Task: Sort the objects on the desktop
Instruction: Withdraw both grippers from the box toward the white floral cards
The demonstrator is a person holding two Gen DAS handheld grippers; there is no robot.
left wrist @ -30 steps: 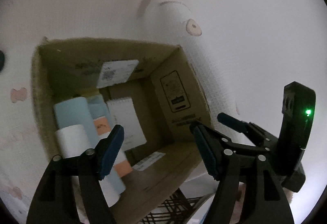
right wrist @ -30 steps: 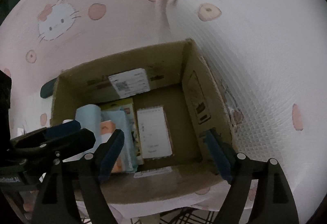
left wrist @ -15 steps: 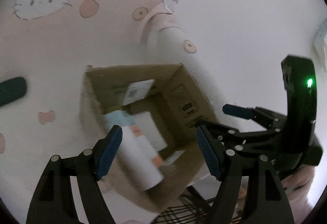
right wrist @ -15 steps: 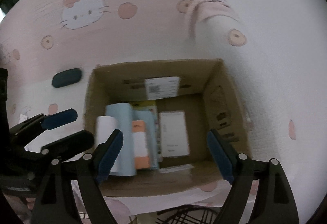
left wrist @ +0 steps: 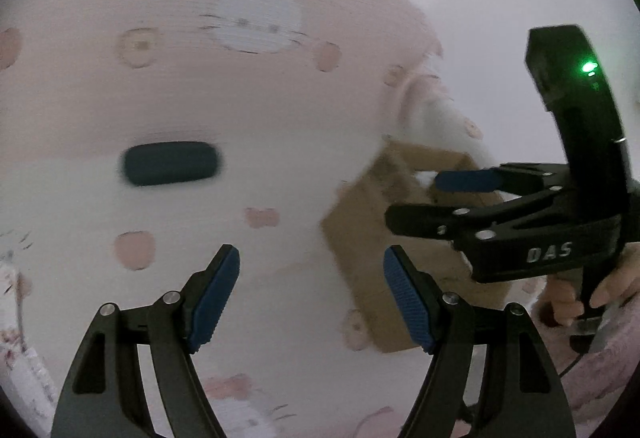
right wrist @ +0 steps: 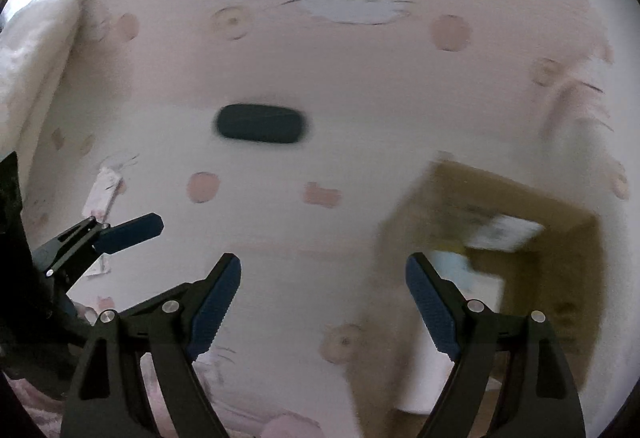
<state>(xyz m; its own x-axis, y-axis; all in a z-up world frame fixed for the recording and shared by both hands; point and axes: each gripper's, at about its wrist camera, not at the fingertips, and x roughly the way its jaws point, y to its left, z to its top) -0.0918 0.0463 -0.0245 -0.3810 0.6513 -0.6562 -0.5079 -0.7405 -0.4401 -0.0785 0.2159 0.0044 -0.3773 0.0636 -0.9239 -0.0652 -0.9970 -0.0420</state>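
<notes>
Left tongs: your left gripper [left wrist: 311, 296] is spread wide, holding nothing.
Right tongs: your right gripper [right wrist: 323, 304] is spread wide too.
Dark case [right wrist: 261, 123]: lying on the pink cloth [right wrist: 360, 86], well apart from both.
Cardboard box [right wrist: 552, 278]: to the right, paper items blurred inside.

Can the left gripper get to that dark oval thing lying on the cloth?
Probably yes. The left gripper is open and empty, and only bare cloth lies between it and the dark oval case. The box sits off to the right.
</notes>
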